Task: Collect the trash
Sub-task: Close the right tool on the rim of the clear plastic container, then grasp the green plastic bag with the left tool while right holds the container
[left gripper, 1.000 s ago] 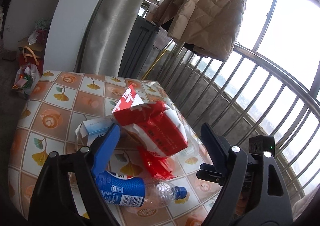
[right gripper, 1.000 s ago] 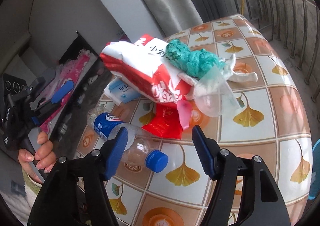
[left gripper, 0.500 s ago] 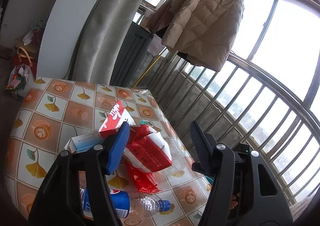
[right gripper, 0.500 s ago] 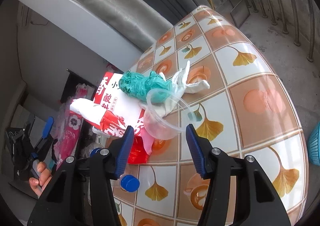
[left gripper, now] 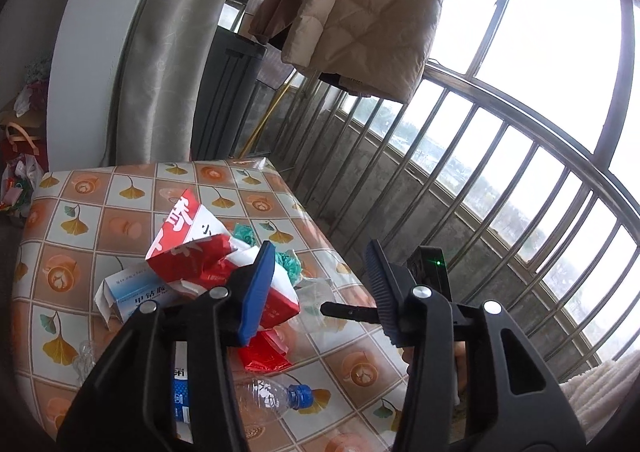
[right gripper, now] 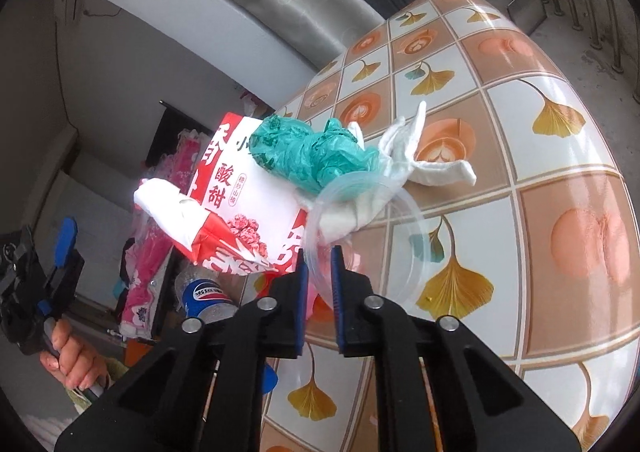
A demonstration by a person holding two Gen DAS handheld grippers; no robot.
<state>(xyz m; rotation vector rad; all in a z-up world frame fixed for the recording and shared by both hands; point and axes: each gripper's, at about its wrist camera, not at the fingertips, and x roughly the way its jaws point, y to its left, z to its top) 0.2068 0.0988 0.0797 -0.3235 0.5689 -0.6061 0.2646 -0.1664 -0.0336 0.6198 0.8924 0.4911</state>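
Observation:
A heap of trash lies on the tiled table (left gripper: pixel 80 195): a red and white snack bag (right gripper: pixel 244 211), a green plastic bag (right gripper: pixel 316 155), white tissue (right gripper: pixel 436 167), a clear plastic cup (right gripper: pixel 384 240), a blue and white carton (left gripper: pixel 136 294), a red wrapper (left gripper: pixel 264 354) and a Pepsi bottle (left gripper: pixel 260 396). My right gripper (right gripper: pixel 319 268) is shut on the clear plastic cup's rim, next to the snack bag. My left gripper (left gripper: pixel 320 276) is open and empty, held above the heap. The left gripper also shows in the right wrist view (right gripper: pixel 44 272).
A metal railing (left gripper: pixel 460 179) and windows run along the table's right side. A beige jacket (left gripper: pixel 360 11) hangs above. A curtain (left gripper: pixel 168 51) and a dark cabinet (left gripper: pixel 228 91) stand behind the table. Bags (left gripper: pixel 18 179) lie on the floor at left.
My right gripper moved in to the clear cup and closed on its rim. My left gripper rose and pulled back from the bottle, staying open.

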